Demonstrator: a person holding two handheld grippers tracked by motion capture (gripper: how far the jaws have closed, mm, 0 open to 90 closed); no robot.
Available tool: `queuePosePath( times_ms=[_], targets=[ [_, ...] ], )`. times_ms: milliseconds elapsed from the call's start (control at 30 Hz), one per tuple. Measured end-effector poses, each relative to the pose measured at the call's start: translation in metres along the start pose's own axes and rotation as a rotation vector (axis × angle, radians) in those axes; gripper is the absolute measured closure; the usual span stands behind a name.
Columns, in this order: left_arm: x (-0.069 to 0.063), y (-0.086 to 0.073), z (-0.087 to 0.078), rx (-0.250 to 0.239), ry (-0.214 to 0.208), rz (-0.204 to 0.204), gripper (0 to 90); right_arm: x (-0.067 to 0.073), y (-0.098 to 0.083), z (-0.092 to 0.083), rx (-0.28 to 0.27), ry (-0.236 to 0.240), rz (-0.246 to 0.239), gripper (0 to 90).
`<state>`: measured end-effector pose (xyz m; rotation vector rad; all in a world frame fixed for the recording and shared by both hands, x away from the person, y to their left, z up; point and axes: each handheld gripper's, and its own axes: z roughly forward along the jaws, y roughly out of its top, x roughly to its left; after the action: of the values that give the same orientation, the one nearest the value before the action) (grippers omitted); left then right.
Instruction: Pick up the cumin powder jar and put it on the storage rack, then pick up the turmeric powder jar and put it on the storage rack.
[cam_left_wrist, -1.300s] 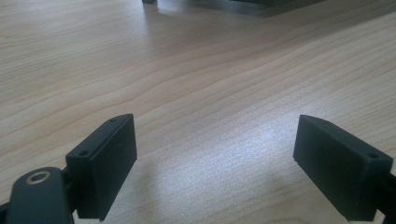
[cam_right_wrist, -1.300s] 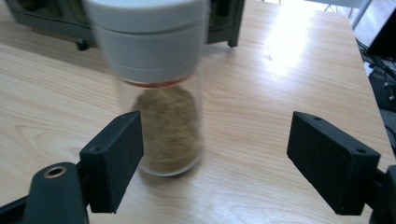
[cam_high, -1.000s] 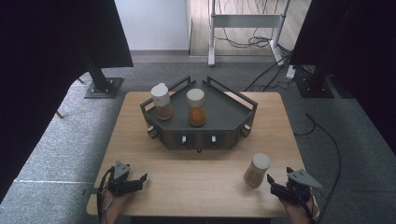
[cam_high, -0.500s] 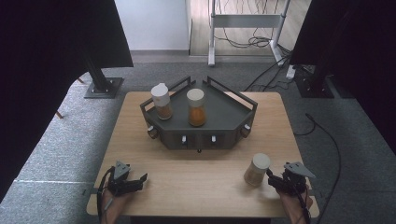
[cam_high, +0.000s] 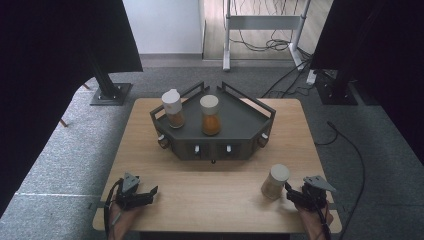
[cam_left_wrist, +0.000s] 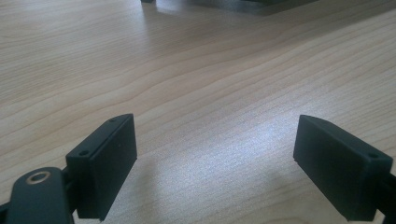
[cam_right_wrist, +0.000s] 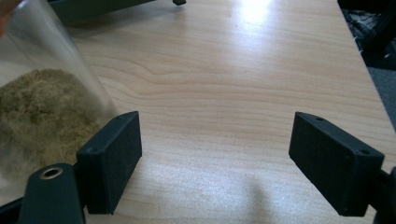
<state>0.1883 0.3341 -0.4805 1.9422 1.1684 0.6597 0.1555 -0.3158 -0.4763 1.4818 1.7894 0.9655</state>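
- I see the table (cam_high: 150, 145) from above, pale wood, with a dark rack (cam_high: 240, 125) at its far middle, toward 12 o'clock.
- Two jars stand upright on the rack: a brown-filled jar (cam_high: 173, 108) at its left end and an orange-filled jar (cam_high: 210, 115) just right of it; they are near each other but apart.
- A third jar (cam_high: 275, 182), capped and holding a tan powder, stands on the bare table at about 4 o'clock from the table's centre, well apart from the rack.
- My left gripper (cam_high: 148, 193) sits at the near left corner, around 7 o'clock, low over the wood, with a hand (cam_high: 120, 216) behind it.
- In the left gripper view its jaws are spread wide with bare wood between them; the rack's edge shows at the top of that view.
- My right gripper (cam_high: 290, 192) is at the near right, about 5 o'clock, just beside the tan jar on its right.
- In the right gripper view (cam_right_wrist: 215, 163) its jaws stand wide apart over bare table; the tan jar (cam_right_wrist: 42, 102) is at 9 o'clock, outside the left jaw and not between the two.
- I cannot tell whether that left jaw touches the jar's wall; it looks very close.
- The powder fills the jar's lower part, with clear wall above it.
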Motion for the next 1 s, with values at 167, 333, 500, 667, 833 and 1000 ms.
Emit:
queuePosePath(
  times_ms=[167,333,500,667,833,1000],
  targets=[
    [0.001,0.000,0.000,0.000,-0.003,-0.002,13.0,-0.001,-0.001,-0.002,-0.013,0.003,0.013,17.0],
    [0.001,0.000,0.000,-0.003,-0.006,0.001,13.0,-0.003,-0.002,-0.003,-0.015,0.009,0.027,17.0],
    [0.001,-0.001,-0.001,-0.004,-0.008,-0.001,13.0,-0.003,-0.004,-0.006,-0.025,0.013,0.037,17.0],
    [0.001,-0.001,-0.001,-0.005,-0.008,-0.002,13.0,0.001,-0.008,-0.014,-0.055,0.017,0.026,17.1],
    [0.001,-0.001,0.000,-0.002,-0.007,0.000,13.0,0.005,-0.013,-0.025,-0.078,0.029,0.010,17.1],
    [0.000,0.000,0.000,0.000,-0.006,0.002,13.0,0.010,-0.018,-0.034,-0.089,0.053,-0.010,17.0]
  ],
)
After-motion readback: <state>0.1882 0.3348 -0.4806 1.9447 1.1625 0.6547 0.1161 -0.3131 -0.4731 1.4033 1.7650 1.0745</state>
